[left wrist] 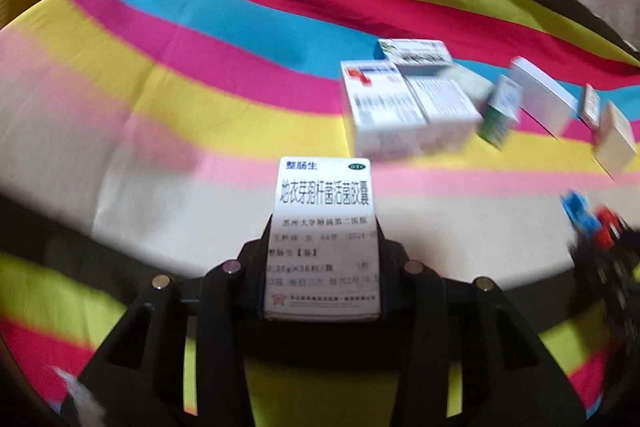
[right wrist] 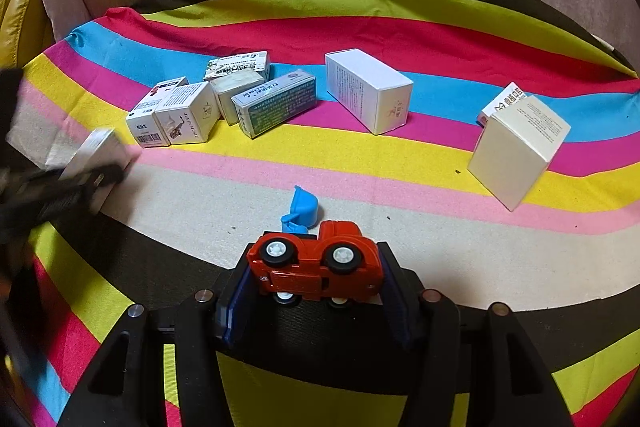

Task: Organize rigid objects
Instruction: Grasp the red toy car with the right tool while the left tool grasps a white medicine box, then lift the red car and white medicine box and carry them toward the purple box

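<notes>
Striped cloth (left wrist: 200, 39) in bright bands covers the surface under everything, with a brownish sofa back behind it. From the left wrist view, we have the left hand-held gripper (left wrist: 322, 259) closed narrow on a white medicine box (left wrist: 323, 227), its printed label facing us; the pads sit along the box's lower half, so most of the carton sticks out ahead of them. Beyond it a cluster of medicine boxes (left wrist: 404, 103) lies packed together on the yellow and magenta stripes, blurred in this view. We judge the long overhang to be the risk: a thin carton could pivot between the pads, or crush if we squeeze harder, and its leading edge could knock the cluster apart as we bring it in. From the right wrist view, the right hand-held gripper (right wrist: 316, 271) holds a red toy car (right wrist: 316, 263) end to end between its jaws, wheels toward us, with a blue toy piece (right wrist: 301, 211) just ahead of it on the cloth. Smooth plastic may slip or roll in that grip. A tall white box (right wrist: 516, 147) leans tilted at the right and looks ready to topple if the cloth is tugged.
</notes>
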`<action>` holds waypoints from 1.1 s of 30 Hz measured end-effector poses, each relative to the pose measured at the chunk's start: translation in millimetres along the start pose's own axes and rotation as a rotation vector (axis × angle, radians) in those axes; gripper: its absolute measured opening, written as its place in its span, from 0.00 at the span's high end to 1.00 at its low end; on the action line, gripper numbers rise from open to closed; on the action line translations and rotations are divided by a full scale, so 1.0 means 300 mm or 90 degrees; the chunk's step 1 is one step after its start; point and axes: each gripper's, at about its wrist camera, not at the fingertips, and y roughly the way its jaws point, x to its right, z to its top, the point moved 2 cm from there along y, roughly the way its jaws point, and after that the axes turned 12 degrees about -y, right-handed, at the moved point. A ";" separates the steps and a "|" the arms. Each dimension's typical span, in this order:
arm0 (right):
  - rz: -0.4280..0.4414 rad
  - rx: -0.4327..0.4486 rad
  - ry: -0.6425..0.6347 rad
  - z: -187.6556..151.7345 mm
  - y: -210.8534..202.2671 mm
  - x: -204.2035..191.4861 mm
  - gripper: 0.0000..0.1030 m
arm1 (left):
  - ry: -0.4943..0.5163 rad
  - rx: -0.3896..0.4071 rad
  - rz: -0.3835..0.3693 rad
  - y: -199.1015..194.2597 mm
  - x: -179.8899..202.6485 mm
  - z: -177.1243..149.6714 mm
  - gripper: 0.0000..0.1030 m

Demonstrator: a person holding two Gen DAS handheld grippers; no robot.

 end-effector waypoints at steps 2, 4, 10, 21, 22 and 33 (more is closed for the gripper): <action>0.004 0.001 0.002 -0.001 -0.002 0.001 0.45 | -0.005 0.012 0.000 -0.072 -0.006 -0.061 0.57; 0.011 0.005 0.007 0.000 -0.001 0.007 0.45 | -0.012 0.022 0.003 -0.119 -0.016 -0.098 0.57; 0.020 0.008 0.013 0.003 0.000 0.013 0.45 | -0.026 0.034 0.020 -0.210 -0.068 -0.215 0.57; 0.004 0.002 0.002 0.005 0.002 0.002 0.45 | -0.049 0.015 0.008 -0.192 -0.083 -0.256 0.57; 0.002 0.001 0.001 0.005 0.002 0.001 0.45 | -0.048 0.015 0.009 -0.192 -0.082 -0.257 0.57; -0.017 -0.008 -0.016 0.010 0.009 -0.010 0.45 | -0.051 0.015 0.011 -0.195 -0.081 -0.259 0.56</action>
